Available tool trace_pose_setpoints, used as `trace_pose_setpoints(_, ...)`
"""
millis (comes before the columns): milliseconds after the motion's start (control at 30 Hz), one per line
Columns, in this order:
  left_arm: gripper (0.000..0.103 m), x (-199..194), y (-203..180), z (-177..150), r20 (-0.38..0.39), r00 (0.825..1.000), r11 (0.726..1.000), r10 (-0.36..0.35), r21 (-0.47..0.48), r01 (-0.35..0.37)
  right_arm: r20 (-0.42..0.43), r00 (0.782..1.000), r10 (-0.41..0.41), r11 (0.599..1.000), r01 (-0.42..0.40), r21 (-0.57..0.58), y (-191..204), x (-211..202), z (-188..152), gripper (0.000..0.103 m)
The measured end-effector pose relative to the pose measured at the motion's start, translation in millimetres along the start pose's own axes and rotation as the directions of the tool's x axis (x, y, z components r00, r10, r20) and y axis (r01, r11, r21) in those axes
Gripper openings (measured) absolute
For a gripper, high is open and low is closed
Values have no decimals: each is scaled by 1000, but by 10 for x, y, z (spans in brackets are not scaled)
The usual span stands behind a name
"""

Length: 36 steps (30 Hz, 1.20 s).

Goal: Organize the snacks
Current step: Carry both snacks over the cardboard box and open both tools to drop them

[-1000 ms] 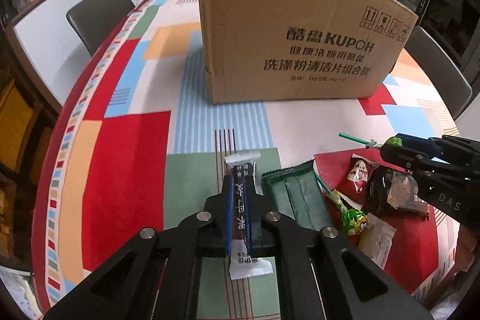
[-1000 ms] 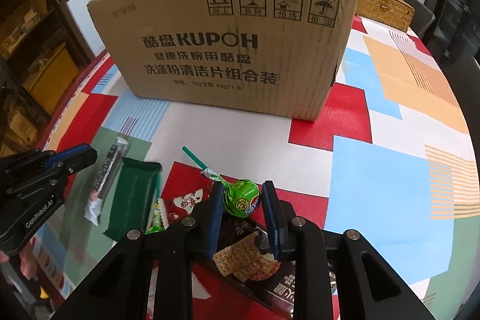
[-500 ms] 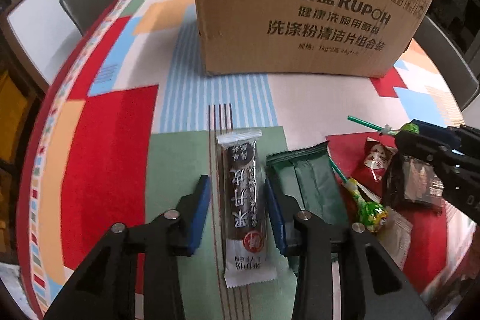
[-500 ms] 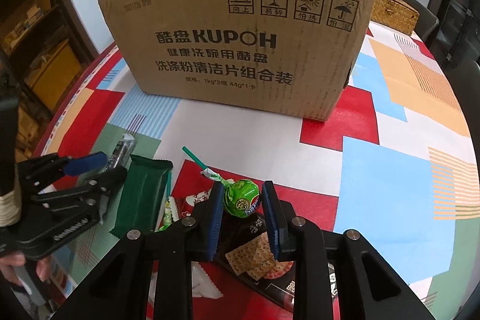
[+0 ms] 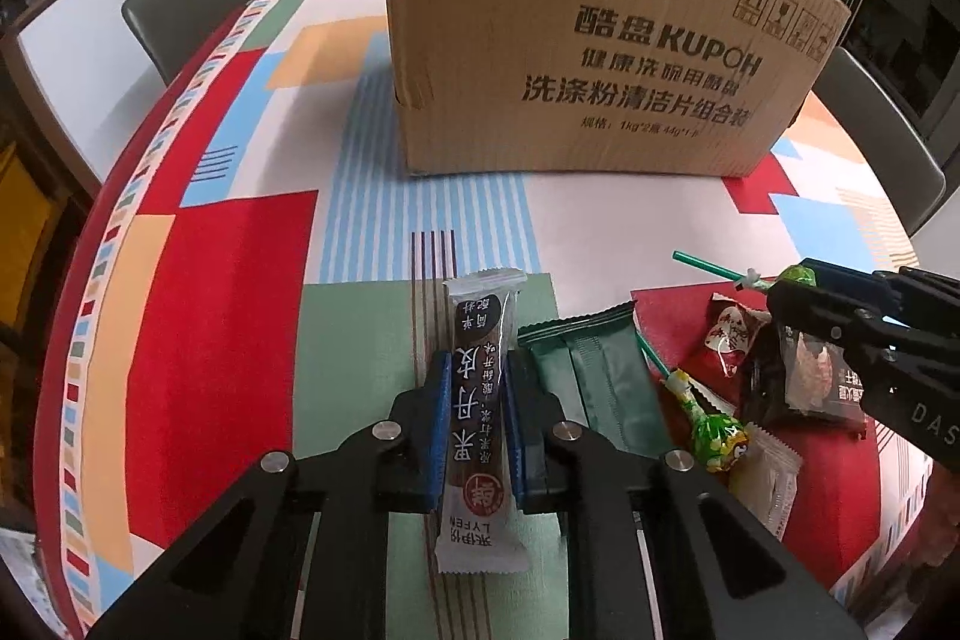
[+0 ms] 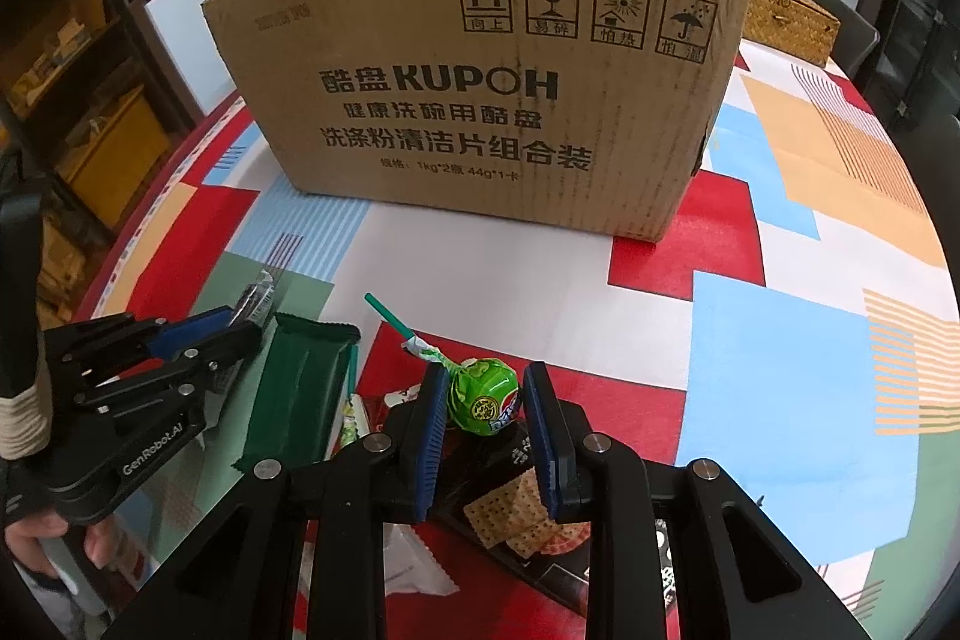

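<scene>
My left gripper [image 5: 478, 370] is shut on a long dark fruit-leather bar [image 5: 480, 340] with white ends, flat on the tablecloth. My right gripper [image 6: 485, 391] holds a green lollipop [image 6: 483, 397] between its blue pads, its green stick pointing up left. A dark green wrapper [image 5: 594, 382] lies right of the bar. A second lollipop [image 5: 711, 424], a small red candy [image 5: 729, 334], a white sachet [image 5: 771, 478] and a dark cracker pack [image 6: 522, 508] lie beside it. The cardboard box [image 5: 600, 40] stands behind.
The table carries a bright patchwork cloth [image 5: 240, 250]. A grey chair [image 5: 180, 4] stands at the far left, another [image 5: 876, 142] at the right. A wicker basket [image 6: 792, 19] sits behind the box. The table edge curves along the left.
My left gripper opened around the bar half a second ago and has now closed on it again. My right gripper stays on the green lollipop and has shifted slightly toward the box.
</scene>
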State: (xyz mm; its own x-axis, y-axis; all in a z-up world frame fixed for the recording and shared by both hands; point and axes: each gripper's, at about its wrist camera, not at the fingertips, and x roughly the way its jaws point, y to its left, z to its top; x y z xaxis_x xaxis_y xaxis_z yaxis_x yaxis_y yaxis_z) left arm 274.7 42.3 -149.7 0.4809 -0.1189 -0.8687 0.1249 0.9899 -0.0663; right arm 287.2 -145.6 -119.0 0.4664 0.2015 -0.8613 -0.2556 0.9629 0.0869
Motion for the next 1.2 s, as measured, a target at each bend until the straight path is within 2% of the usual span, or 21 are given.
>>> trace_pose_setpoints(367, 17, -271, -36, 64, 67, 998, 1000, -22, -2, 22, 25, 1000, 9, 1000, -9, 8, -2, -119, 12, 27)
trace_pose_setpoints(600, 17, -578, -77, 173, 151, 988, 999, -37, 13, 36, 74, 997, 20, 1000, -21, 10, 23, -304, 78, 27)
trace_pose_setpoints(867, 17, -974, -171, 391, 265, 962, 998, -60, 48, 49, 168, 986, 27, 999, -29, 12, 18, -615, 230, 27)
trace_pose_setpoints(1200, 17, -1287, -323, 820, 373, 924, 995, -86, 84, 59, 295, 955, 10, 999, -21, 36, -133, -995, 520, 27)
